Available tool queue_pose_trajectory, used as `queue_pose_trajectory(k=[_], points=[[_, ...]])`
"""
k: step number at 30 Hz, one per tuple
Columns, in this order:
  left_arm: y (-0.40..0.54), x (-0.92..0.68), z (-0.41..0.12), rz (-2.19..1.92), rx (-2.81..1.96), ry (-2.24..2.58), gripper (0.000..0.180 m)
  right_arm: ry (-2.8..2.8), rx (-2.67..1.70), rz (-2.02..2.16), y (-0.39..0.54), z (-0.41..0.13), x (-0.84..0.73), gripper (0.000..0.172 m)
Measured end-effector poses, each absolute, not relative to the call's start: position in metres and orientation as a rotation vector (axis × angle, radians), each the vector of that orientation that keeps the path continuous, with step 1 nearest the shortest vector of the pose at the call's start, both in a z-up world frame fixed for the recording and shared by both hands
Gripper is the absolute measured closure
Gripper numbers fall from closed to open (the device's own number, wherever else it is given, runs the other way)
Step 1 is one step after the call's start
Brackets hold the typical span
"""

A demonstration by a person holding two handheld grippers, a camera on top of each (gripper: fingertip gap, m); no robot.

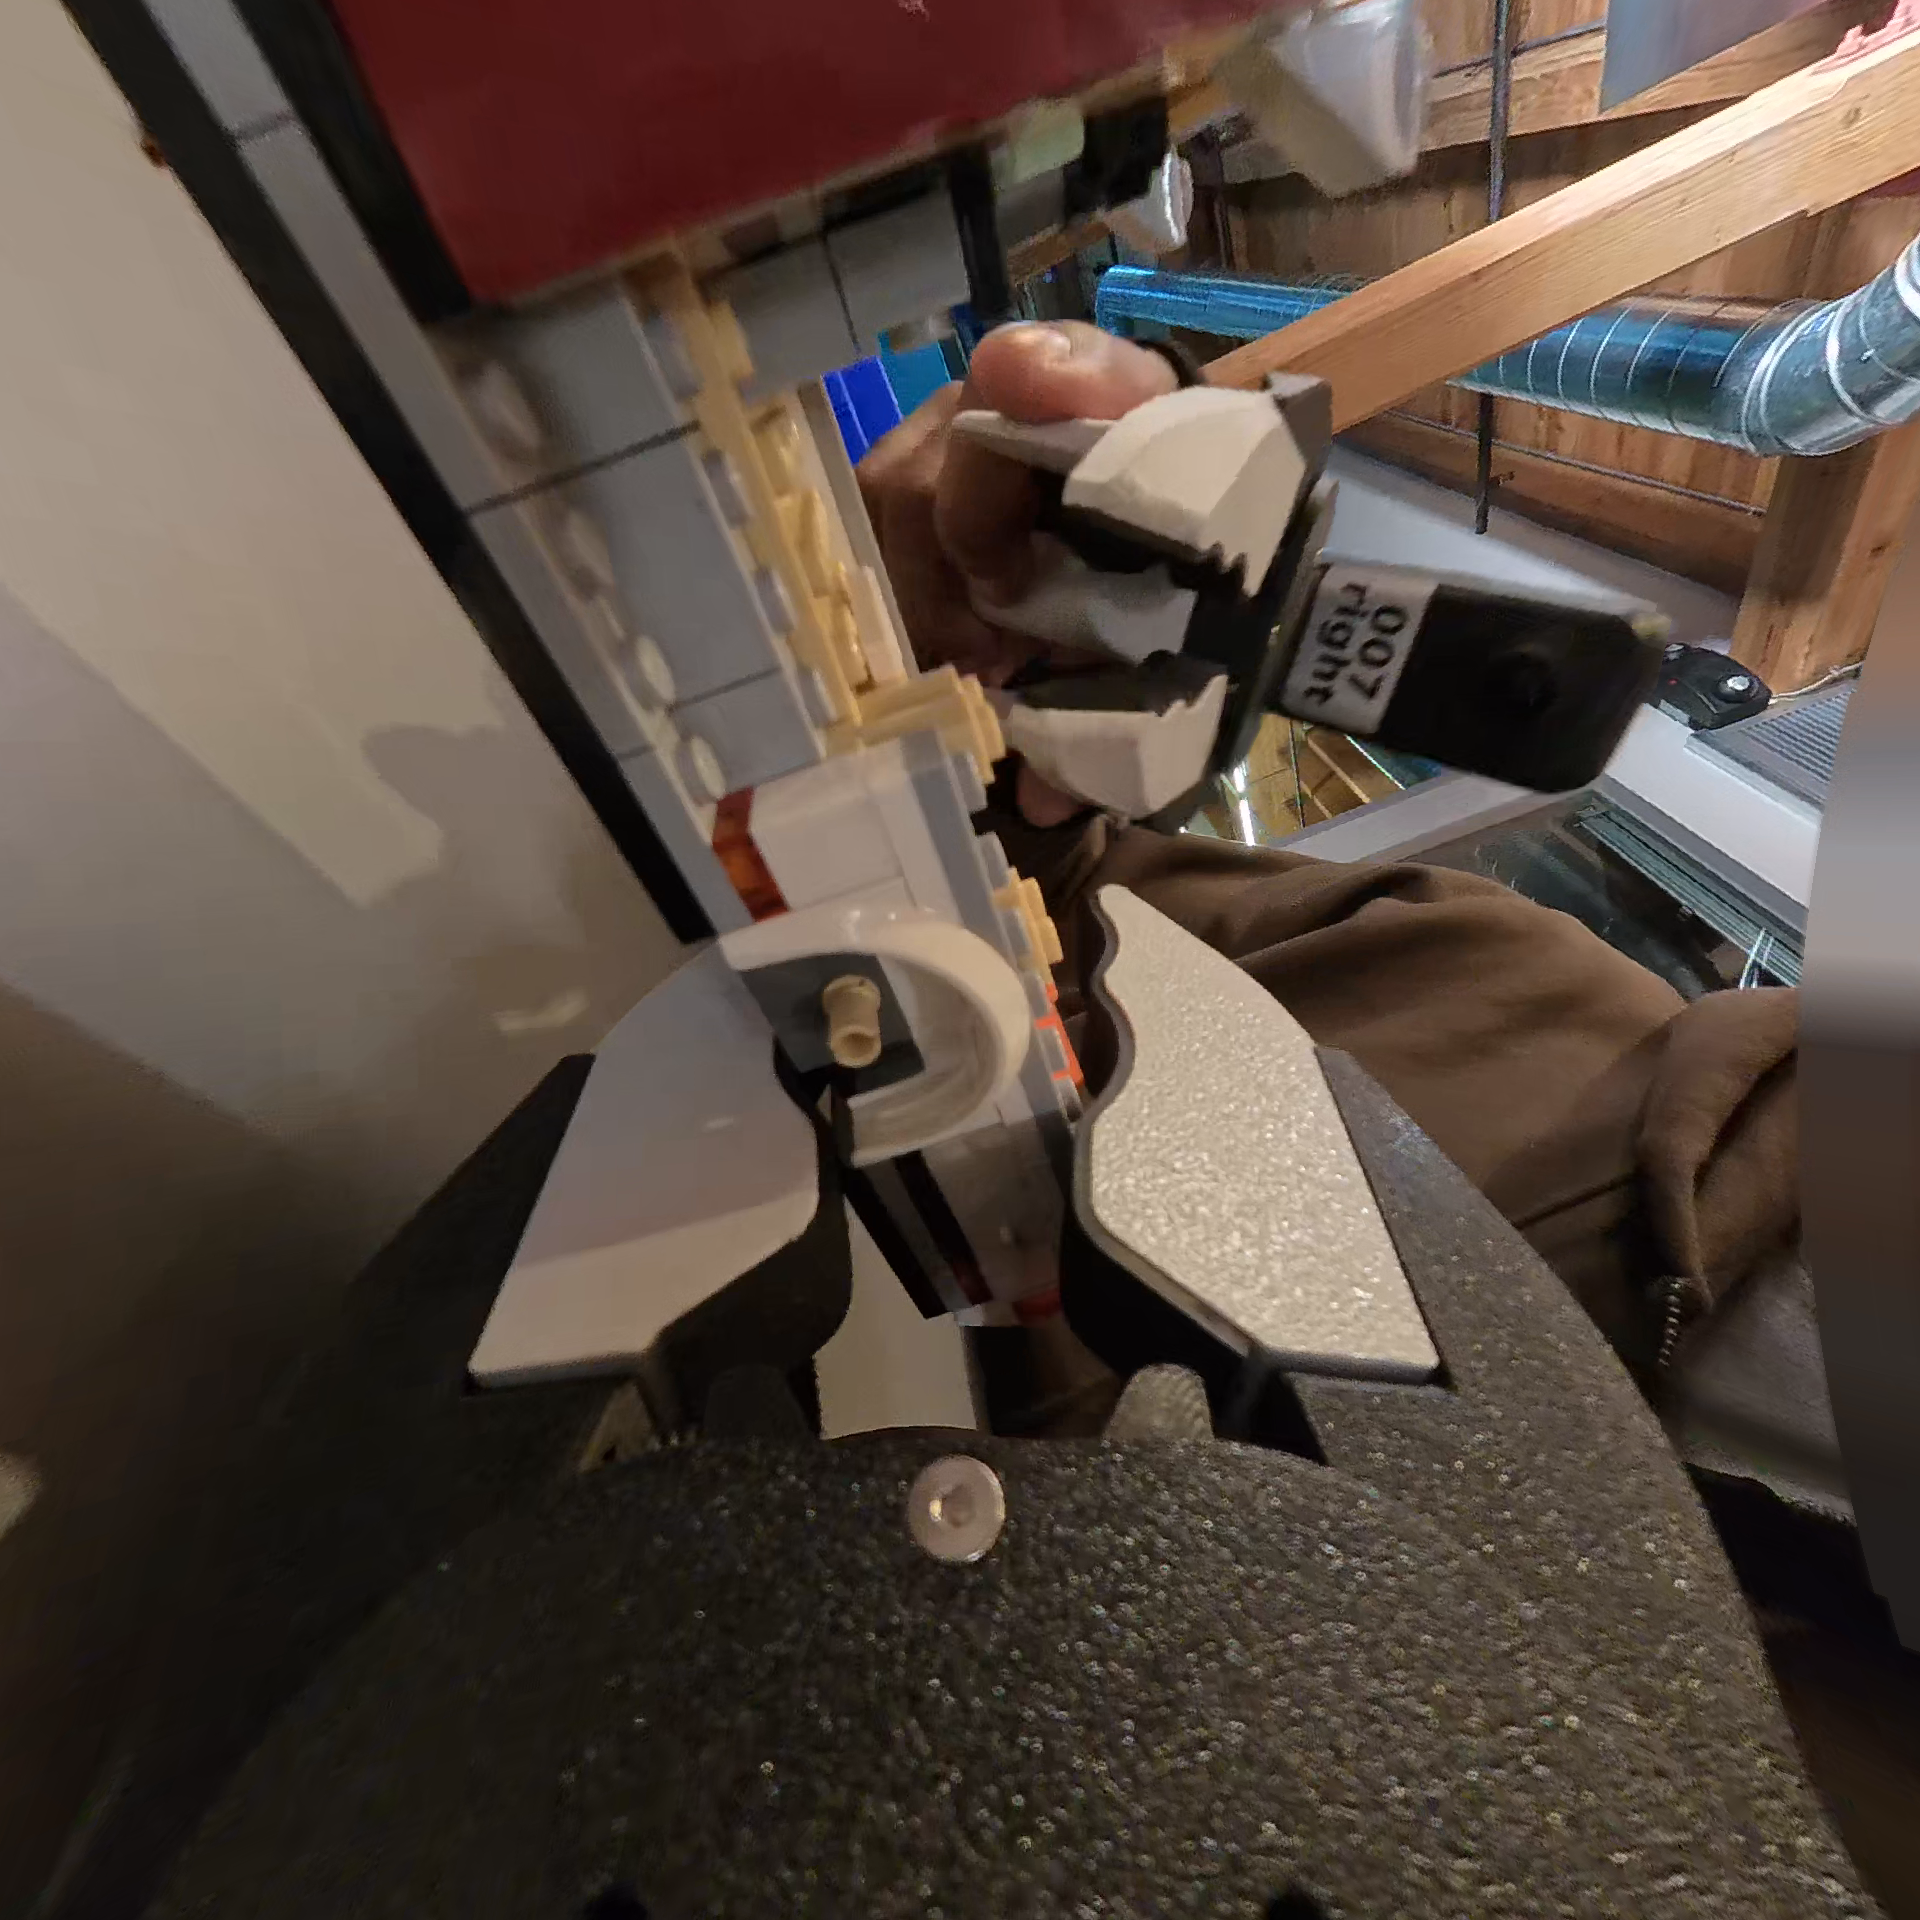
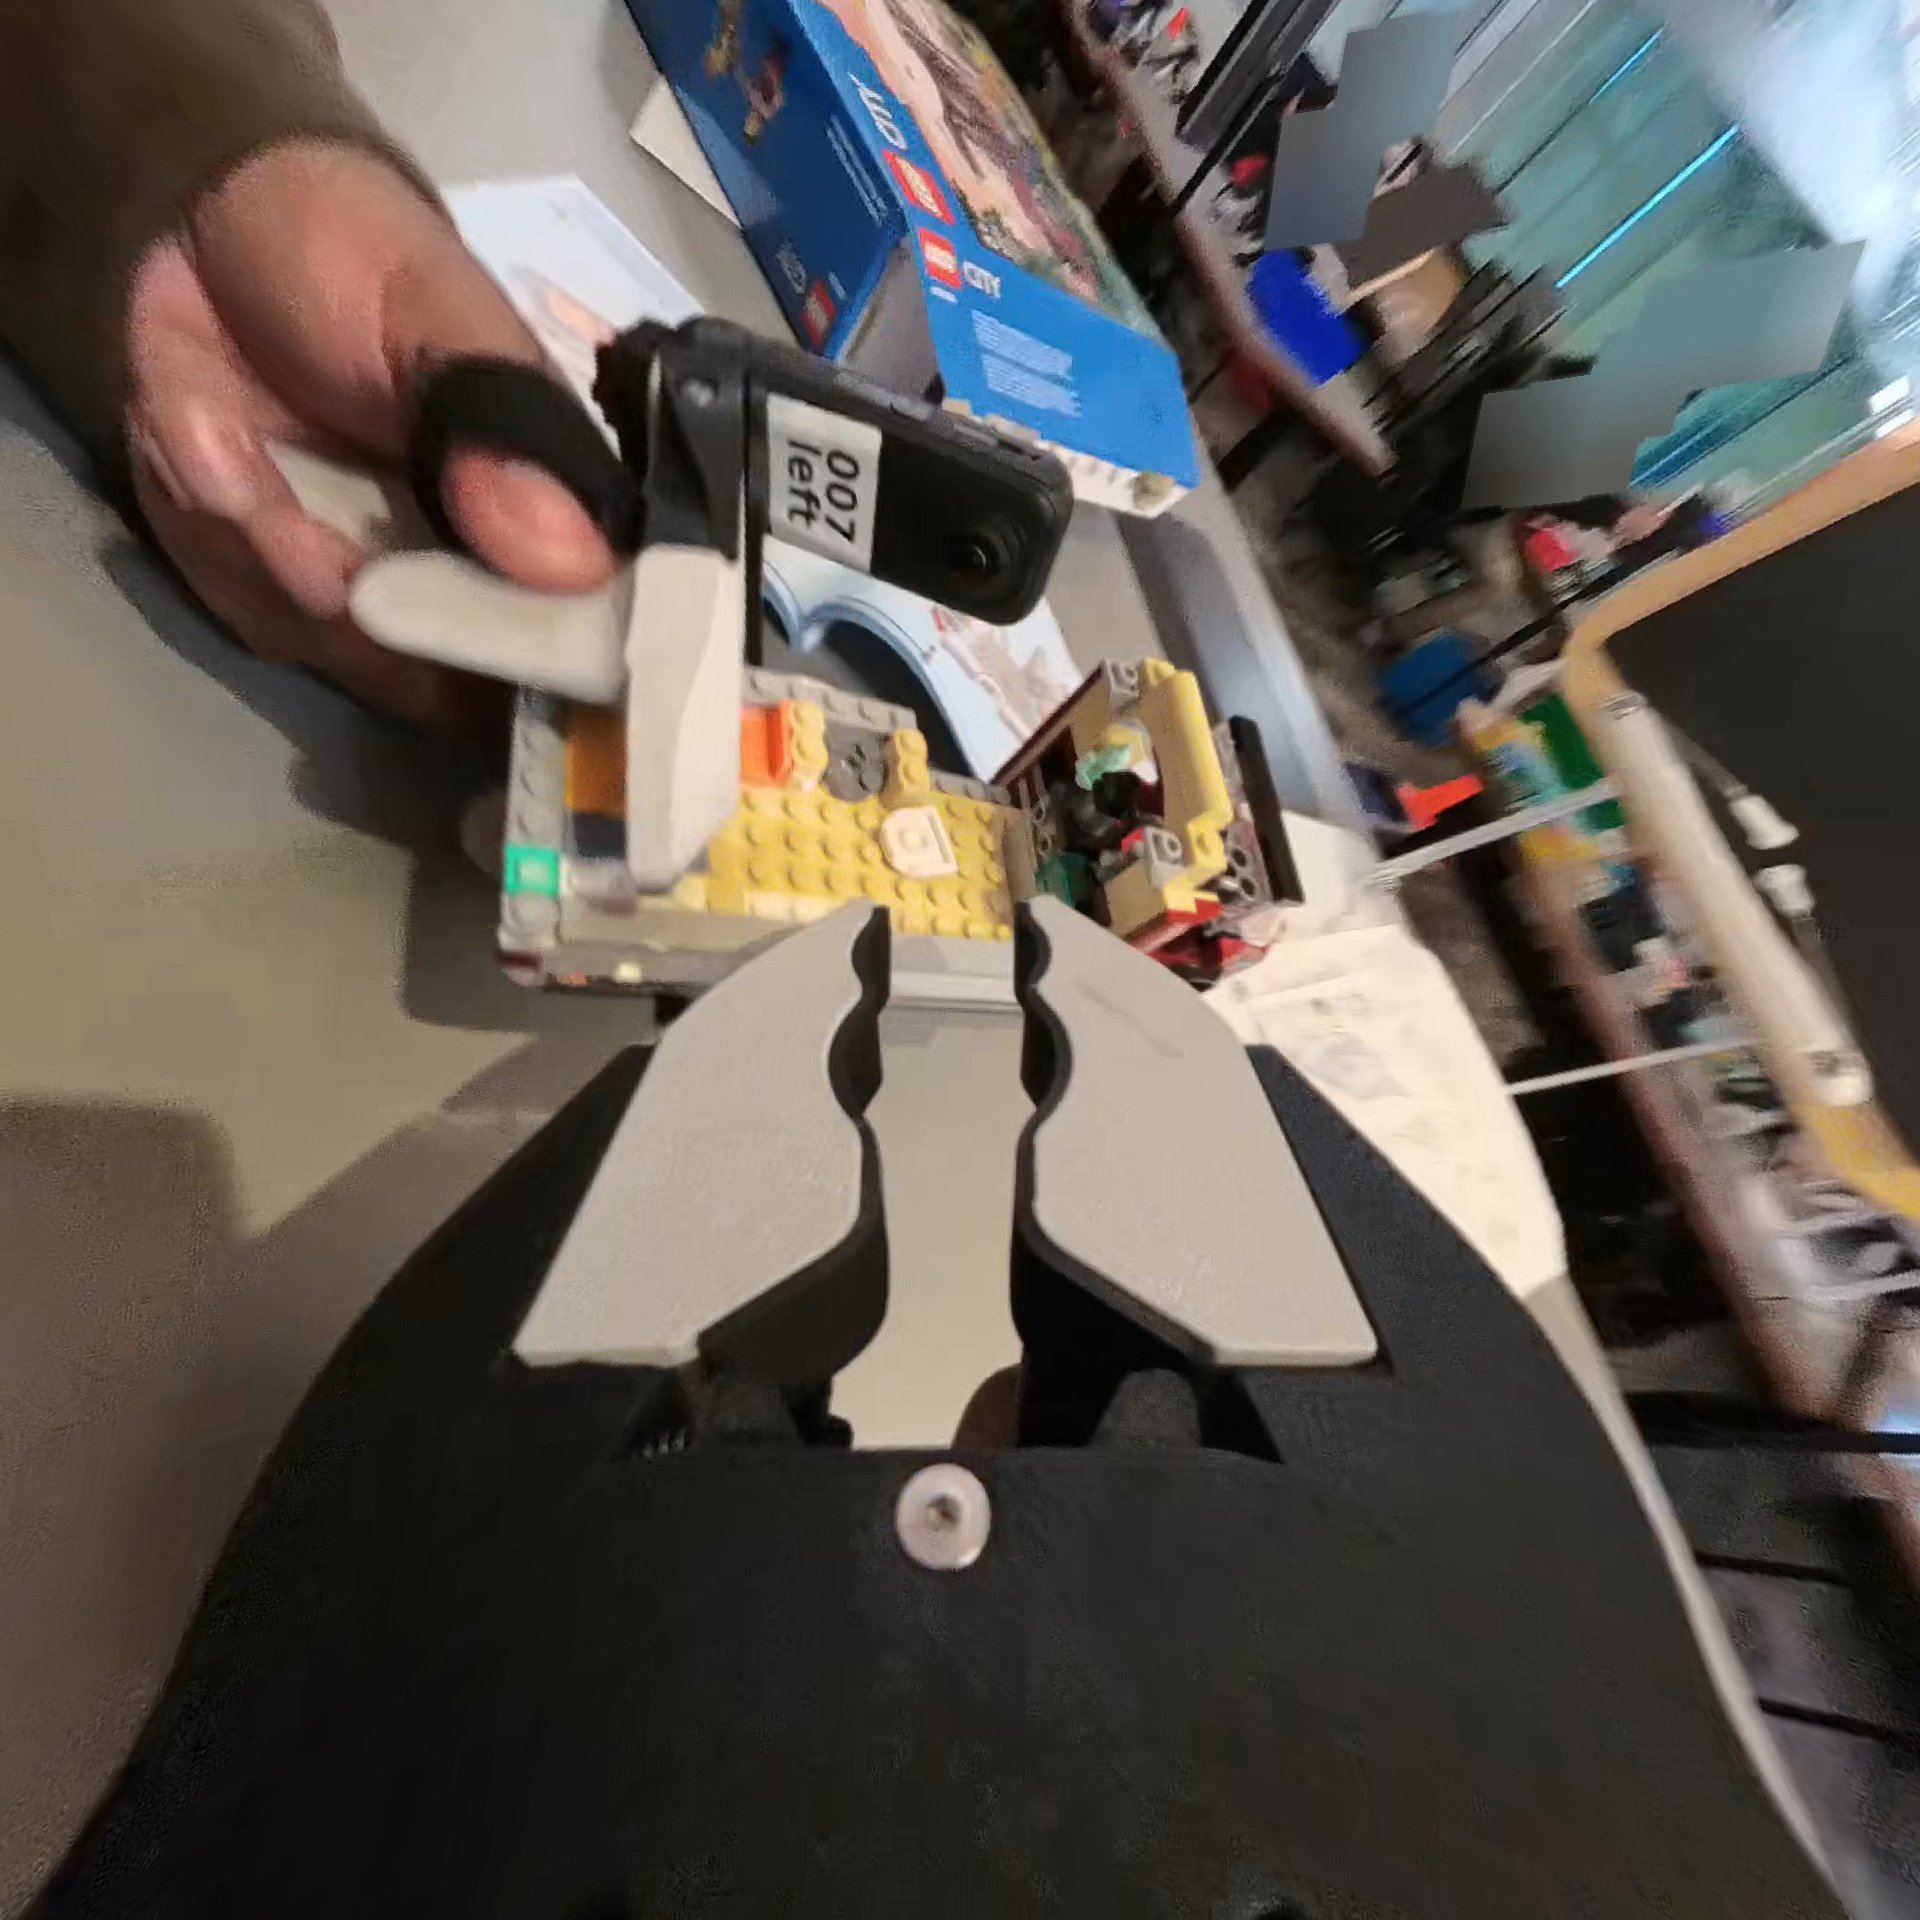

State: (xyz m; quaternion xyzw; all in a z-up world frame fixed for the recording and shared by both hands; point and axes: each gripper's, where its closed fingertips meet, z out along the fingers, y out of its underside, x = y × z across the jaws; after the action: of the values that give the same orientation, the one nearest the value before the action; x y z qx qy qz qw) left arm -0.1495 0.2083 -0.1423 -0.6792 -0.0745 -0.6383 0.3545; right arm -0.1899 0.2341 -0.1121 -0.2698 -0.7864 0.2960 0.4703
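Your left gripper [image 1: 966, 1049] pinches one end of the grey and tan toy-brick model [image 2: 790, 842], a studded plastic build with a yellow-tan floor, orange bricks and a dark red, cluttered section at the far end. In the left wrist view the model's grey wall w/ a white curved arch piece [image 1: 935, 1018] and a small tan peg [image 1: 850, 1023] sits between the two grey fingers [image 1: 1226, 1143], and both appear pressed on it. The right wrist view confirms: a left finger lies across the model's near end over the orange and grey bricks. Judgement: this clamp steadies the build so the other tool can work on it. The model seems lifted or tipped off the grey tabletop [image 2: 156, 831], since it casts a shadow below, but contact w/ the table cannot be told. Your right gripper [image 2: 951, 935] has its jaws part spread w/ nothing between them; the tips hang just before the model's near edge, apart from it. In the left wrist view its tips stand just beside a tan stepped brick [image 1: 925, 707] on the model's side; touching or not cannot be told. Nearby on the table: a blue printed cardboard box [image 2: 935, 239], white printed paper sheets [image 2: 1382, 1039] under and beside the model.
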Motion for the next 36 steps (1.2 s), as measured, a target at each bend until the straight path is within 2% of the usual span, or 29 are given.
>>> queue_pose_trajectory(k=[6, 10, 31, 36], points=[[0.207, -0.151, -0.139, -1.628, -1.728, -0.178, 0.134, -2.249, -0.840, 0.790, 0.212, -0.117, -0.205, 0.149], [0.206, -0.157, -0.138, -1.610, -1.714, -0.187, 0.134, -2.366, -0.941, 0.686, 0.214, -0.127, -0.217, 0.148], [0.204, -0.151, -0.147, -1.545, -1.806, -0.142, 0.132, -2.369, -1.073, 0.680, 0.215, -0.138, -0.223, 0.152], [0.203, -0.151, -0.146, -1.551, -1.802, -0.135, 0.133, -2.349, -1.074, 0.699, 0.218, -0.134, -0.222, 0.164]])
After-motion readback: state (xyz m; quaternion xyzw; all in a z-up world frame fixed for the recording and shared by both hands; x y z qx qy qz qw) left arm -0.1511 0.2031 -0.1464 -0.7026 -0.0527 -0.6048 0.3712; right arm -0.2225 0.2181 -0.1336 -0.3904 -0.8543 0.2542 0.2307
